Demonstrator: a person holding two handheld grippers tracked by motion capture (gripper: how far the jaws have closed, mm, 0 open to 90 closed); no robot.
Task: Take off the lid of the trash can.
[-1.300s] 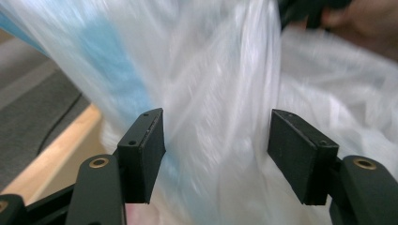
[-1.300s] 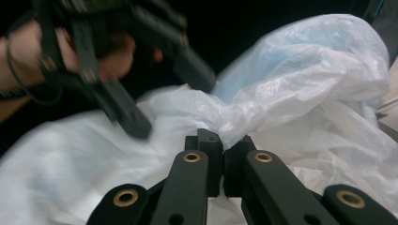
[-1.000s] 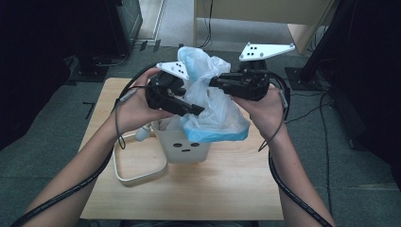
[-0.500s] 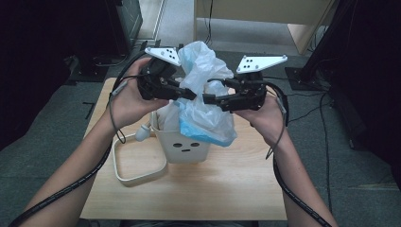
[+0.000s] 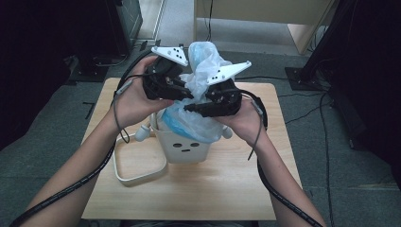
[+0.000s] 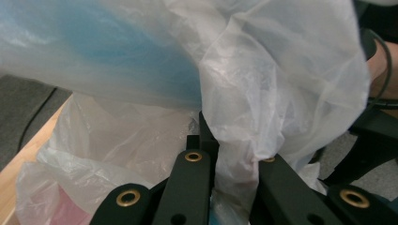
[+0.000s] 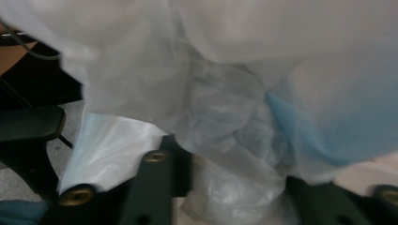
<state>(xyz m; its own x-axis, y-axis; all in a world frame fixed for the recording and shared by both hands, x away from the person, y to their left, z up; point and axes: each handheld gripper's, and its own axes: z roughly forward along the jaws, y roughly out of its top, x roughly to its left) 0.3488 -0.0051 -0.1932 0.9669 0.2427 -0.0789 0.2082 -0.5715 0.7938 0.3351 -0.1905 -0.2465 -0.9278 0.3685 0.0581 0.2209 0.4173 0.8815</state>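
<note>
While you hold both tongs high over the white bin (image 5: 185, 147), the plastic bag (image 5: 204, 61) stands bunched up between them, its lower part still down inside the bin and its blue-tinted folds spilling over the rim. Your left tongs (image 5: 182, 92) are closed tight on a twist of the bag — in the left gripper view the film (image 6: 244, 154) is pinched between the two black jaws. Your right tongs (image 5: 194, 108) come in from the other side, just below the left; their jaws have just been closing, with a wad of the bag (image 7: 234, 187) between them, though the blurred right gripper view does not settle whether the pads press on it. The bin, with a small face drawn on its front, sits near the middle of the wooden tabletop (image 5: 227, 189), and a white loop (image 5: 137, 170) lies flat on the tabletop just beside it on your left.
</note>
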